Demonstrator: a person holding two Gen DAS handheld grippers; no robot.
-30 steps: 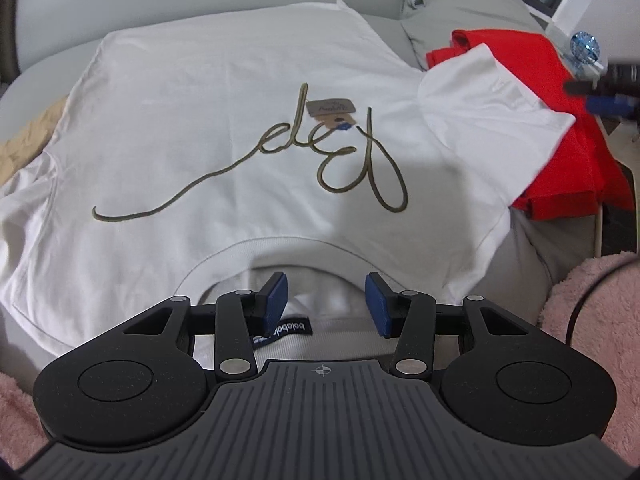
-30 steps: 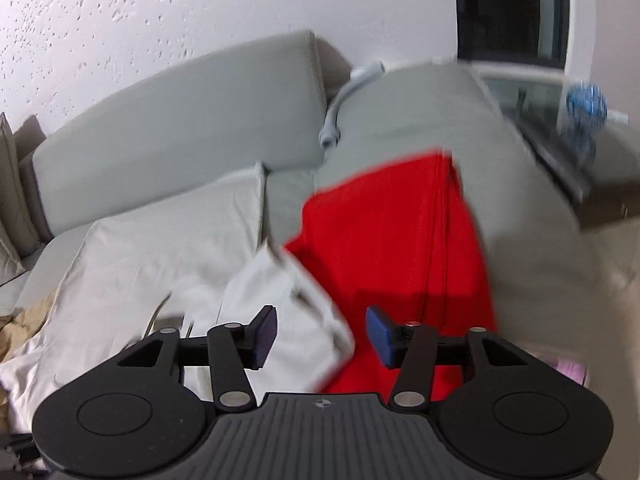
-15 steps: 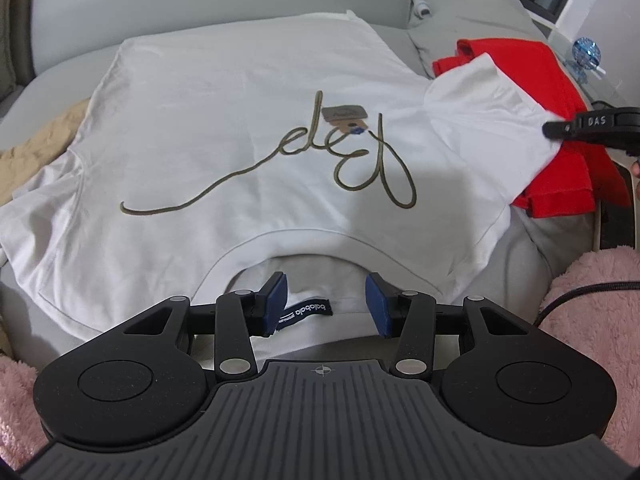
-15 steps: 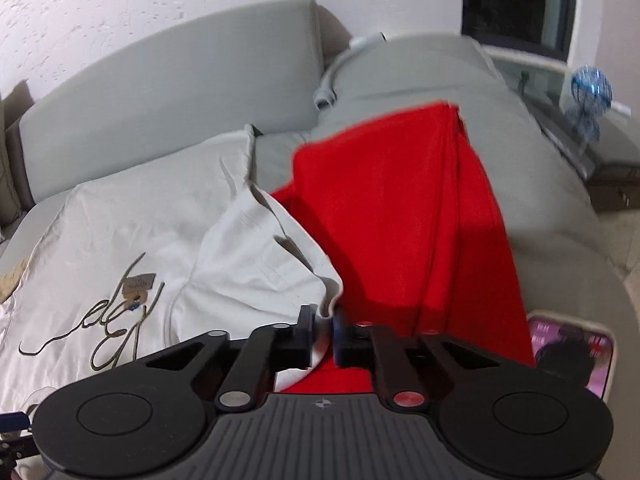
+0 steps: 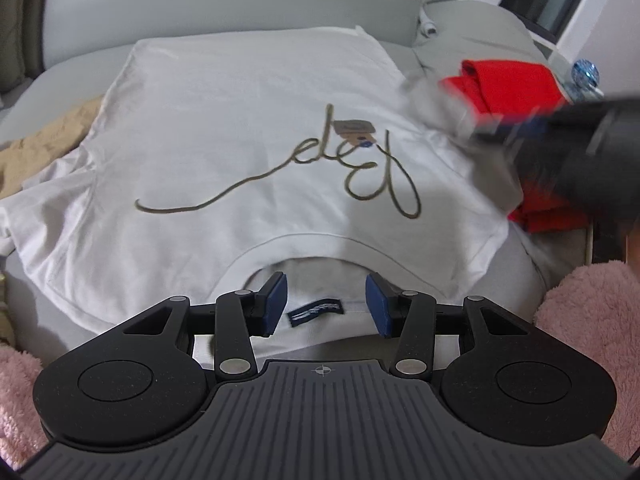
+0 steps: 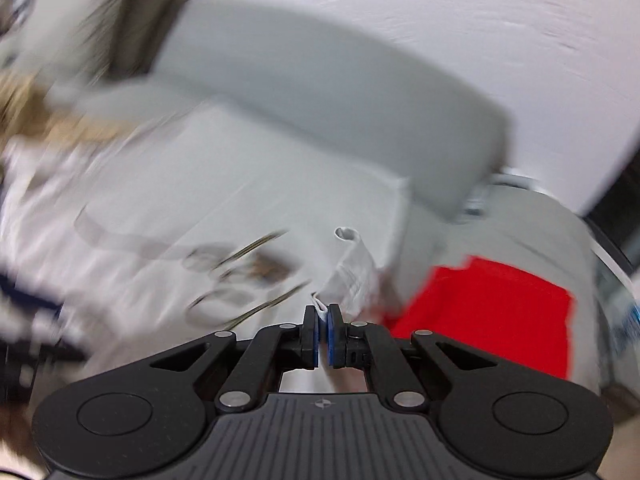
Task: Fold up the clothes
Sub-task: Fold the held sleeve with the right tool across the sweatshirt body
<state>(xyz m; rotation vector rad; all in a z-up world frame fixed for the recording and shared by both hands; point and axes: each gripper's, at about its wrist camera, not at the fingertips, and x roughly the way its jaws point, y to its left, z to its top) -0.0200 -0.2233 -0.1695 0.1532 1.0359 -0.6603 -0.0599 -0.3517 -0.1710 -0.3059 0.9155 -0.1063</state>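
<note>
Since the earlier frames the right gripper (image 6: 323, 322) has swept in over the shirt, dragging the sleeve (image 6: 352, 276) off the red garment (image 6: 484, 316) toward the chest.

Left wrist view: the left gripper (image 5: 326, 308) points steeply down at the collar, jaws spread with nothing between them, the neck label (image 5: 317, 313) lying in the gap. A white T-shirt (image 5: 224, 128) lies flat on the grey sofa (image 5: 200, 4), its script print at centre. At 2 o'clock the right gripper is a dark blur crossing the shirt's edge.

Right wrist view: much is smeared by motion. The jaws are pressed together, pinching the sleeve's hem, which rises toward 12 o'clock. The red garment sits at 3 o'clock.
</note>
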